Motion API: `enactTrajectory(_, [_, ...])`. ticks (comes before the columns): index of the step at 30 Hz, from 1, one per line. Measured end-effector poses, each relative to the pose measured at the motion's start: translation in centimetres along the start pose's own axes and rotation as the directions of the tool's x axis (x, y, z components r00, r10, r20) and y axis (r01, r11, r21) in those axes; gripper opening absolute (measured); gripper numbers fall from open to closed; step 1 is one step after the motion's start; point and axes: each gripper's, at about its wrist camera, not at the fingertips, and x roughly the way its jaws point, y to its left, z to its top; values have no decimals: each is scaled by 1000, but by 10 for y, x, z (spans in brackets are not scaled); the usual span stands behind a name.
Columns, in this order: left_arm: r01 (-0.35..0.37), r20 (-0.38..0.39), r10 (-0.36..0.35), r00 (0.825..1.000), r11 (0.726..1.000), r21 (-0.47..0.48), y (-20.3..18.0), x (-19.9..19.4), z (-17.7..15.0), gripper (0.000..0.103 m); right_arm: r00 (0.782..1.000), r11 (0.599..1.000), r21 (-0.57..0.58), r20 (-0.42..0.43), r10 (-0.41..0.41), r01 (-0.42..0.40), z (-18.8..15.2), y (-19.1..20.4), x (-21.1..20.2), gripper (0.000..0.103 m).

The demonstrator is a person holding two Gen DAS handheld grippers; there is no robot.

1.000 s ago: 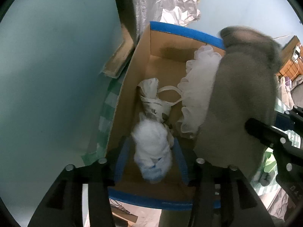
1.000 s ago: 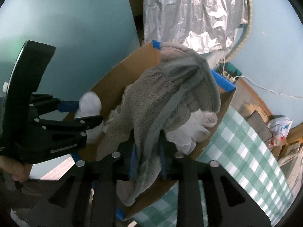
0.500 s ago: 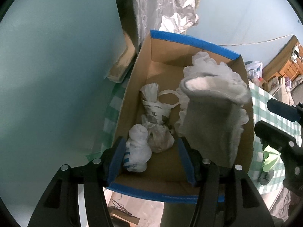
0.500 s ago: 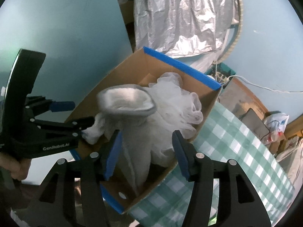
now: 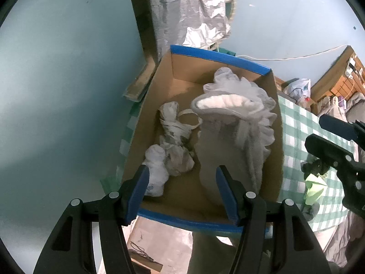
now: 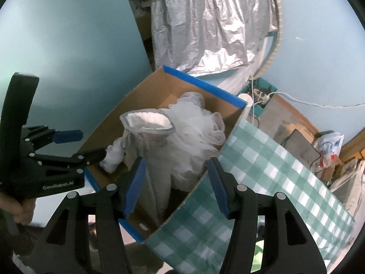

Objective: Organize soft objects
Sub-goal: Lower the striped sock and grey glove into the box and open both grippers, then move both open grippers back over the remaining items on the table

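Observation:
A cardboard box point(image 5: 150, 105) with blue-taped rims point(image 6: 205, 84) holds the soft things. A grey sock point(image 5: 219, 141) with a white fleecy opening stands inside it and also shows in the right wrist view point(image 6: 157, 157). A white mesh pouf point(image 5: 257, 118) lies behind it, and knotted white plastic bags point(image 5: 173, 137) lie at the left. My left gripper point(image 5: 182, 189) is open and empty above the box's near end. My right gripper point(image 6: 175, 182) is open and empty above the sock.
The box stands at the edge of a table with a green checked cloth point(image 6: 262, 171). A silver foil sheet point(image 6: 205, 22) hangs on the blue wall behind. A light green object point(image 5: 314, 189) lies on the cloth to the right. Shelves and clutter are far right.
My right gripper let go of the grey sock, which now stands in the box. My left gripper let go of a white bag into the box. Both pulled back.

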Motion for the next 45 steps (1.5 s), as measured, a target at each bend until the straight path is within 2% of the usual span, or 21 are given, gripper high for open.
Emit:
enactTrajectory(11, [24, 1, -24, 1000, 999, 21, -33, -12, -11, 62, 999, 999, 41, 11, -30, 29, -17, -29, -24, 59])
enactTrajectory(25, [50, 2, -50, 999, 994, 98, -88, -21, -17, 62, 997, 991, 109, -6, -82, 82, -56, -82, -53, 59])
enactTrajectory(45, [100, -32, -95, 995, 962, 256, -174, -15, -24, 62, 985, 952, 252, -68, -161, 173, -122, -163, -82, 59])
